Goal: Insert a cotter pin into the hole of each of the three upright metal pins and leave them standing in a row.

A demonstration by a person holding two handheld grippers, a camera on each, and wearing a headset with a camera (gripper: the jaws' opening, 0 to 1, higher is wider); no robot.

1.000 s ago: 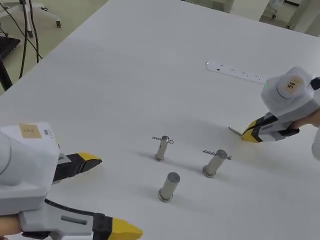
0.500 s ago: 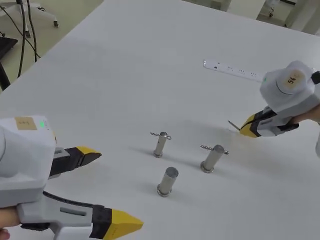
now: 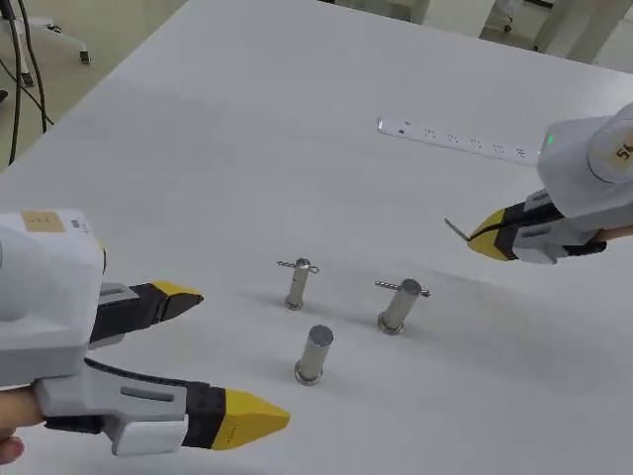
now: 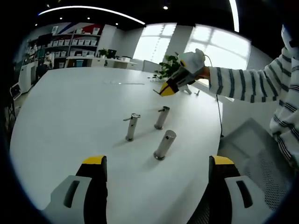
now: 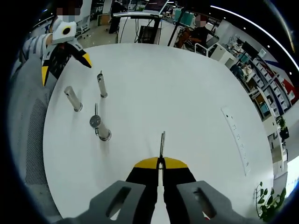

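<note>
The right hand-held gripper (image 5: pixel 160 164) has its jaws closed on a cotter pin (image 5: pixel 162 142). The thin straight part of the cotter pin sticks out forward past the yellow tips. Which end sits between the jaws cannot be told. The left hand-held gripper (image 3: pixel 242 358) is wide open and carries nothing.

Three metal pins stand upright on the worktop (image 3: pixel 247 129), ahead of the right hand-held gripper and to its left. The bare metal pin (image 3: pixel 315 353) stands just in front of the open left jaws. Beside it are the first fitted pin (image 3: pixel 297 285) and the second fitted pin (image 3: pixel 398 309), each with a wire already through its top. The second one is the closest to the right hand-held gripper.

The cotter pin is probably very light, and stiff along its length but easy to bend. It is smooth metal, so it may turn or slip between the jaws if its tip presses against something. A hold near its looped end seems best, so that the legs are free to enter the hole.

The bare metal pin looks solid and heavier, but it stands on a small foot and a push from the side may tip it over. The left hand-held gripper should likely take it low on the shaft and leave the top free. The hole itself is too small to be seen here.
</note>
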